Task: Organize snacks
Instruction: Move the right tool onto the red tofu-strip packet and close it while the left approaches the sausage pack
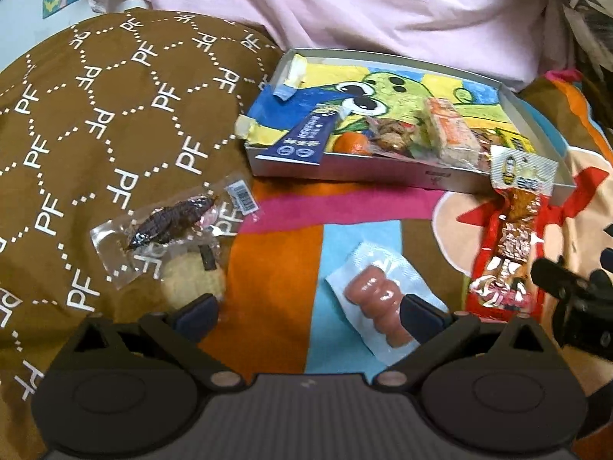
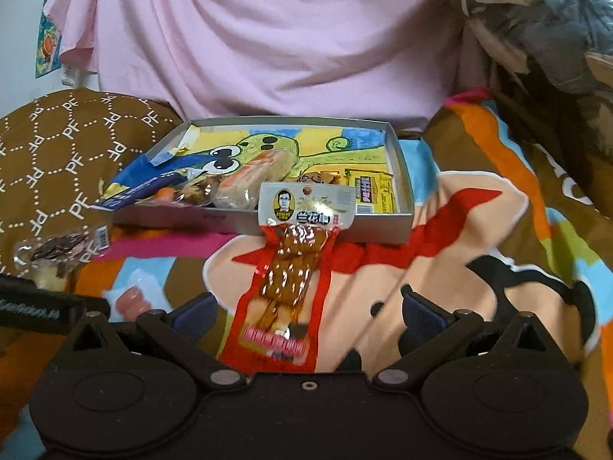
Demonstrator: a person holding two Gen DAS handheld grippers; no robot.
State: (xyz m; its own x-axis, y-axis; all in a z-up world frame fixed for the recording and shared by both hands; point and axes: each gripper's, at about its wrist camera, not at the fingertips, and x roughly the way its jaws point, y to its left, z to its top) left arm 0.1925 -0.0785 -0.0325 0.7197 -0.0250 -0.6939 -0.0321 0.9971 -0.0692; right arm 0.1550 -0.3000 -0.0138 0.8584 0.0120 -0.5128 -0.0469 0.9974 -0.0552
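Note:
A grey shallow box (image 1: 345, 170) with a cartoon-lined floor holds several snacks: a blue tube, an orange one, and an orange-and-white pack (image 1: 452, 130). My left gripper (image 1: 308, 316) is open above the blanket. A pink sausage pack (image 1: 377, 299) lies just inside its right finger. A clear pack with a dark snack (image 1: 168, 226) and a round cookie (image 1: 195, 276) lie to the left. My right gripper (image 2: 306, 312) is open. A long red snack pack (image 2: 287, 276) lies flat between its fingers, its white top leaning on the box's front wall (image 2: 383, 226).
A brown patterned cushion (image 1: 95, 115) fills the left, with pink cloth (image 1: 345, 7) behind the box. The colourful cartoon blanket (image 2: 479, 230) covers the surface. The right gripper's black body (image 1: 574, 299) shows at the left wrist view's right edge.

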